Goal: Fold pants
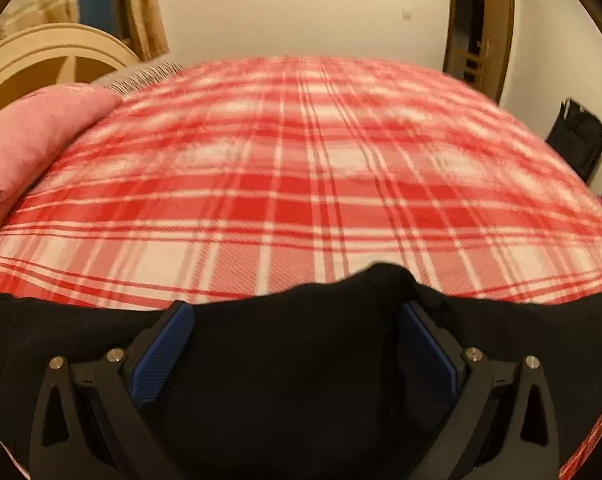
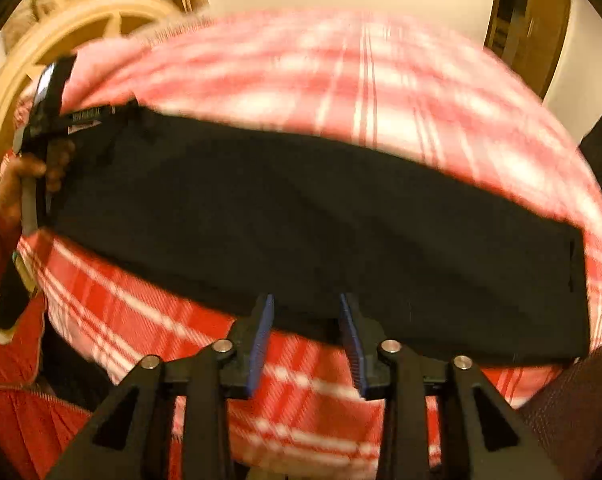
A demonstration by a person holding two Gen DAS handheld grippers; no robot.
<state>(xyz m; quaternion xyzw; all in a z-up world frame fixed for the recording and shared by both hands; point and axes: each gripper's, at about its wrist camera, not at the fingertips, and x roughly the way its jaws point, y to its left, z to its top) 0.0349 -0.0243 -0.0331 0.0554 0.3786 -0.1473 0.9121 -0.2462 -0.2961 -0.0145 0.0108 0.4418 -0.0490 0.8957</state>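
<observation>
Black pants (image 2: 301, 220) lie stretched in a long band across the red and white plaid bed cover (image 2: 381, 92). My right gripper (image 2: 307, 308) is open, its blue pads at the near edge of the pants around mid length. My left gripper (image 1: 297, 316) is open too, with black fabric (image 1: 293, 360) lying between and under its blue pads. In the right wrist view the left gripper (image 2: 47, 112) sits at the far left end of the pants, by the waistband label, held by a hand.
A pink pillow (image 1: 33, 136) lies at the left of the bed. A cream headboard (image 1: 49, 56) stands behind it. A dark bag (image 1: 579, 144) sits by the wall on the right. A wooden door frame (image 1: 481, 32) is at the back right.
</observation>
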